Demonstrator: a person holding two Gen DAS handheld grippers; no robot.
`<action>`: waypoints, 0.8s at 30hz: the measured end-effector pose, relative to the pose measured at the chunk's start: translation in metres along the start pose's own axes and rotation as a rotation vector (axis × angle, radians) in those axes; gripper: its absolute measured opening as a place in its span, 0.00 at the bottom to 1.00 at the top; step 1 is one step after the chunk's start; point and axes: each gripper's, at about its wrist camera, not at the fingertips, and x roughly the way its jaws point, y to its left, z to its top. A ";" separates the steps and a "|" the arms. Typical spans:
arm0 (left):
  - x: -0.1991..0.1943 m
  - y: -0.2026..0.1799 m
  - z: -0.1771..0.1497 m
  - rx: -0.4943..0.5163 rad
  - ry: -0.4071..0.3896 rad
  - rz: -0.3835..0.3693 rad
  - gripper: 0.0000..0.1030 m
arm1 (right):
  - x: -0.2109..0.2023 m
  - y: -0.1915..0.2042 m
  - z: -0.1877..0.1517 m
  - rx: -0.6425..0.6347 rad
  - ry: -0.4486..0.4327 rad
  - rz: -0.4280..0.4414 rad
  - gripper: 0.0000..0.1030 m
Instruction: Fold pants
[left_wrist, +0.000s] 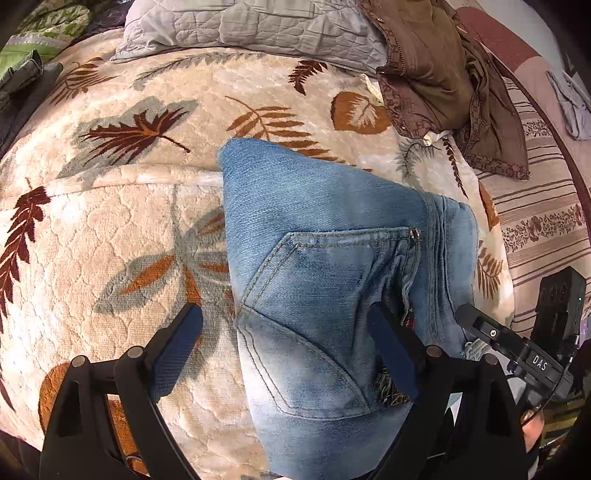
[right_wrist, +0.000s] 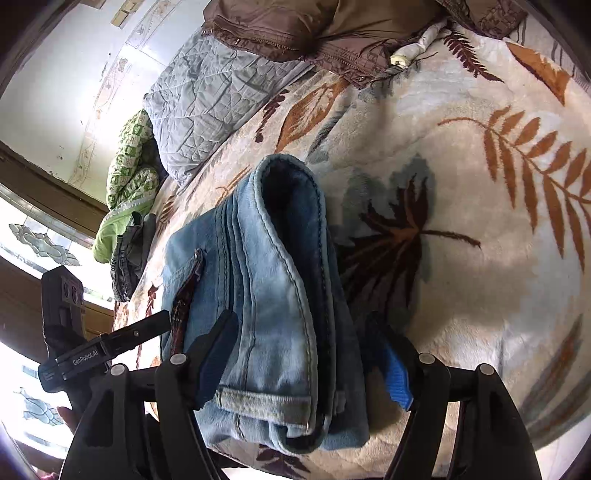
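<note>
Light blue jeans (left_wrist: 325, 266) lie folded in a compact stack on a cream leaf-patterned blanket (left_wrist: 110, 229), back pocket up. My left gripper (left_wrist: 284, 321) is open; its left finger is over the blanket and its right finger over the denim near the pocket. In the right wrist view the jeans (right_wrist: 266, 295) show their folded edge and hems. My right gripper (right_wrist: 303, 332) is open, its fingers straddling the stack's near end, not squeezing it. The right gripper's body (left_wrist: 517, 347) shows at the left view's right edge.
A brown jacket (left_wrist: 443, 74) lies bunched at the far right of the bed. A grey quilted pillow (left_wrist: 240, 26) is at the head. Green patterned bedding (right_wrist: 129, 166) and a small grey garment (right_wrist: 127, 254) sit by the window side. A striped sheet (left_wrist: 543, 221) borders the blanket.
</note>
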 end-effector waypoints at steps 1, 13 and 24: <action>-0.002 -0.001 -0.002 0.006 -0.008 0.011 0.89 | -0.002 0.001 -0.002 -0.003 0.010 -0.012 0.74; -0.013 0.006 -0.011 0.033 -0.025 0.063 0.89 | -0.008 0.005 -0.008 -0.025 0.034 -0.056 0.78; 0.006 0.030 -0.009 -0.126 0.109 -0.113 0.89 | -0.003 0.004 0.001 -0.034 0.004 -0.010 0.78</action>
